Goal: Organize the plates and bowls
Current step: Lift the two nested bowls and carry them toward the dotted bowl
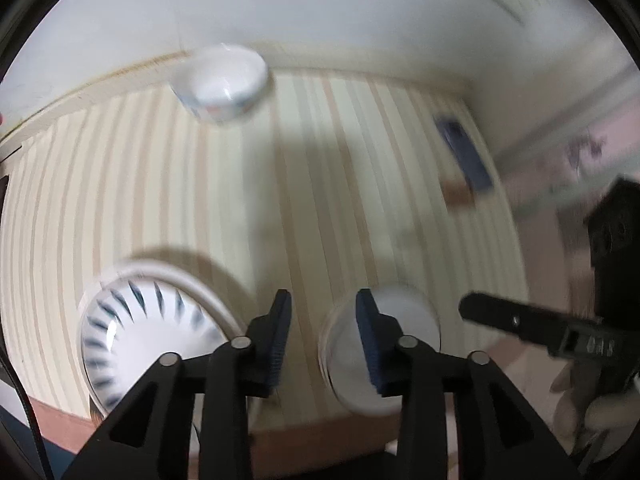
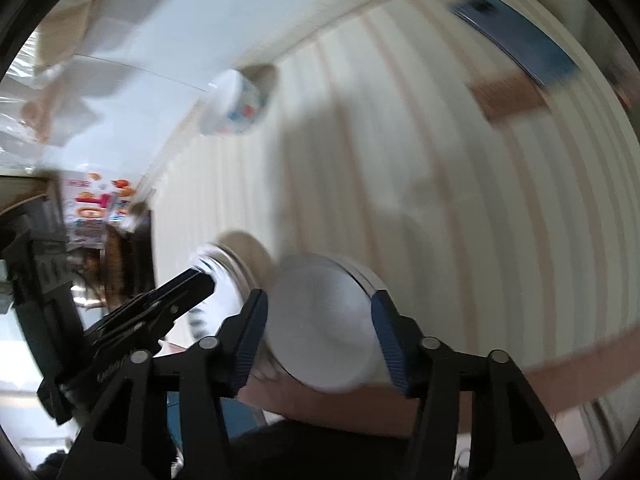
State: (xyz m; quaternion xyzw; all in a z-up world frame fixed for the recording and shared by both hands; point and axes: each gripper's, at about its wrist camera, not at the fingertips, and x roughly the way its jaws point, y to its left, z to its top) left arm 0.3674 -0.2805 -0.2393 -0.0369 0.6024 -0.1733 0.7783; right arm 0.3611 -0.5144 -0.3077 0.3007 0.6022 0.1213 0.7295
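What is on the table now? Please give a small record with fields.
surface: striped table
far bowl: patterned, near the wall
near left: bowl with dark dashes, on a plate
near right: white plates
dark flat thing: far right, blurred
left gripper: open, empty
right gripper: open, above the white plates

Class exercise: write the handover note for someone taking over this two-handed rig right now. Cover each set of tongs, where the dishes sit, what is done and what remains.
Left tongs: open, empty, above the striped table.
Right tongs: open; the small white dish stack shows between the pads, which do not appear to press it.
Dishes: blue-patterned bowl on a white plate at the near left; small white stack near the front edge; printed bowl alone at the far edge.
Done: bowl set on the plate, small dishes stacked.
Left: probably the far printed bowl.
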